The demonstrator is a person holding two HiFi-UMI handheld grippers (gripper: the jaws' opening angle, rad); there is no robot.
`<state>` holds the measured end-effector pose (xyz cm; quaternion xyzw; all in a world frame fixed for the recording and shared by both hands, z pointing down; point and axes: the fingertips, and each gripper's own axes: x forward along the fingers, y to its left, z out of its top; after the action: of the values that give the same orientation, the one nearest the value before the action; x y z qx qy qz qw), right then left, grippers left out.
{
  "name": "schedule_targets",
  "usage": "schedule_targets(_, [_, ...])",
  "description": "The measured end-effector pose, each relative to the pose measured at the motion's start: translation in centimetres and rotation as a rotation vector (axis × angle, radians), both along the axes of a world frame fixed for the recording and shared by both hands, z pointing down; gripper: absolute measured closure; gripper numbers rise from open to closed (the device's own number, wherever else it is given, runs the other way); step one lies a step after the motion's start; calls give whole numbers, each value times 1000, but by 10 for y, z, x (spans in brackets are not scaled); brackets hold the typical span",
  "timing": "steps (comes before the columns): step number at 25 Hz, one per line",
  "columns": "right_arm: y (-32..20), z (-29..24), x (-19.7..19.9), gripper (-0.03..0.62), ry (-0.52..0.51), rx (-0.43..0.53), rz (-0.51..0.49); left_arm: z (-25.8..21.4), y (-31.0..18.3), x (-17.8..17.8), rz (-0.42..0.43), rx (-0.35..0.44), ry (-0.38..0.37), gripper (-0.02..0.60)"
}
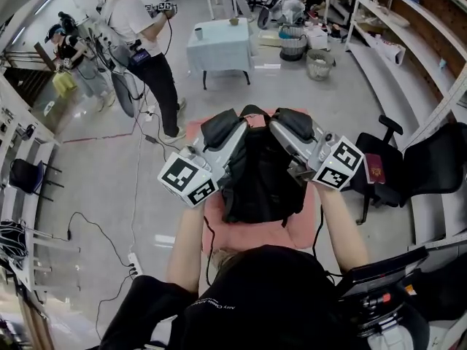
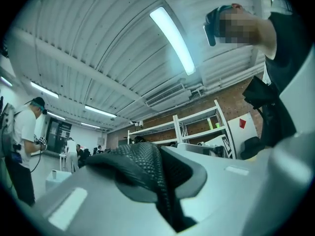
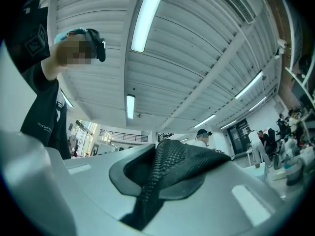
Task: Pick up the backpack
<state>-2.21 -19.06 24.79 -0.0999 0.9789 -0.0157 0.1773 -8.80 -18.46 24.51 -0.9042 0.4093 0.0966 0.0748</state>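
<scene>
The left claw (image 1: pixel 222 131) and right claw (image 1: pixel 292 126) each pinch a mesh strap (image 2: pixel 142 166); the backpack (image 1: pixel 259 181) hangs over the pink counter (image 1: pixel 248 232), seemingly lifted, pickup essentially done

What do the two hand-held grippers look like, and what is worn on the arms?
Both hand-held grippers, left and right, have smooth light grey bodies and jaws, and each carries a white cube with black square markers. The forearms are uncovered; the person wears a black top with small white print.
</scene>
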Motion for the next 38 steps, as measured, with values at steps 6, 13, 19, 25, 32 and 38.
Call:
schedule_targets(6, [0, 2, -6, 540, 21, 8, 20, 3, -2, -4, -12, -19, 20, 558])
schedule_targets(13, [-2, 11, 1, 540, 31, -2, 50, 14, 3, 10, 1, -20, -46, 558])
schedule_targets(19, [-1, 18, -1, 540, 41, -17, 54, 20, 4, 6, -8, -48, -28, 558])
schedule_targets(25, [1, 22, 10, 540, 50, -19, 63, 22, 6, 17, -12, -61, -19, 560])
schedule_targets(32, [-7, 24, -2, 542, 60, -55, 99, 25, 7, 6, -5, -85, -43, 561])
schedule_targets(38, [-4, 34, 7, 542, 75, -49, 78, 35, 7, 16, -23, -97, -33, 561])
